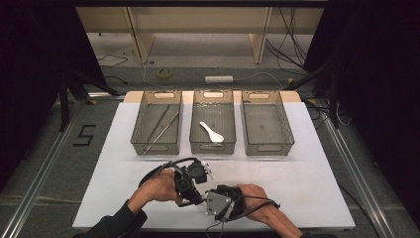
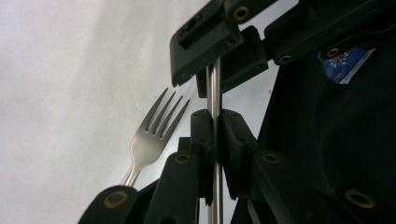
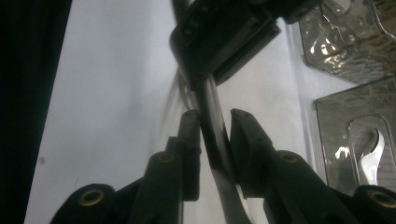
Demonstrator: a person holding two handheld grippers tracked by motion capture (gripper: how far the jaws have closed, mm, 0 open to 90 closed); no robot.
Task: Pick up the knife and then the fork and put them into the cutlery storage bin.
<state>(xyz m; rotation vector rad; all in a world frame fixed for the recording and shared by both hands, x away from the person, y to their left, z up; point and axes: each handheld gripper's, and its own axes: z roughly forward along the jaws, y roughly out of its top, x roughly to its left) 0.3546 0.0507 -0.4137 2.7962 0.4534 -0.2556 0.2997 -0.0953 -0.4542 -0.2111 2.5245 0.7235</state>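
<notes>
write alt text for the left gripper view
The left hand-held gripper is shut on a thin metal rod, which the other hand-held gripper also meets higher up. A silver fork lies on the white table behind.

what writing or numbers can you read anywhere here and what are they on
"5": black tape digit on the grey floor left of the white table.
Blue sticker on the black gripper body in the left gripper view: printed, but too small and blurred to read.
No other text is legible.
</notes>
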